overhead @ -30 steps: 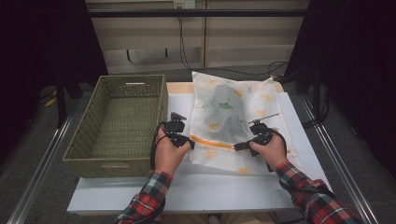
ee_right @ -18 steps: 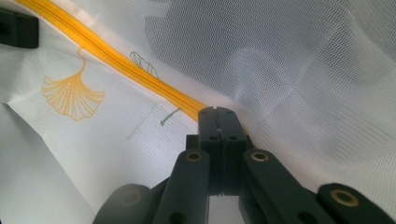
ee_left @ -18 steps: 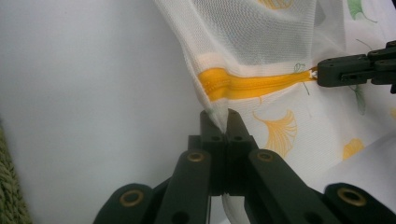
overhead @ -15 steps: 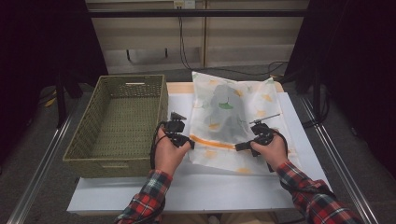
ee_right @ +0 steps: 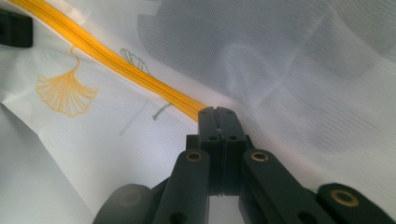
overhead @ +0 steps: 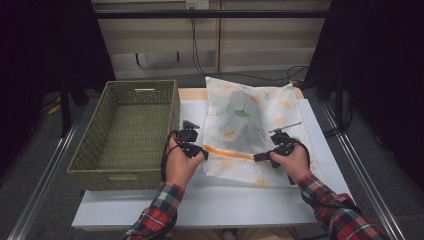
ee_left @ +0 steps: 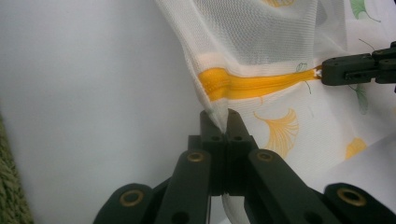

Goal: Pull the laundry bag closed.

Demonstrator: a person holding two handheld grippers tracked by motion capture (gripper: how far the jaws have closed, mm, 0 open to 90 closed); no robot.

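Observation:
A white mesh laundry bag (overhead: 260,112) printed with ginkgo leaves lies on the table with dark clothing showing through it. An orange zipper (overhead: 227,151) runs across its near part. My left gripper (overhead: 202,154) is shut on the bag's left edge (ee_left: 219,119) just below the zipper's end (ee_left: 219,84). My right gripper (overhead: 257,157) is shut at the other end of the orange zipper (ee_right: 140,77), its jaws (ee_right: 216,112) closed where the pull sits; the pull itself is hidden between them. The right gripper's tips (ee_left: 348,70) also show at the zipper's far end in the left gripper view.
A green woven basket (overhead: 125,130) stands empty at the left, close to my left hand. The white table (overhead: 225,200) has bare room in front of the bag. Cables run on the floor beyond the table's far edge.

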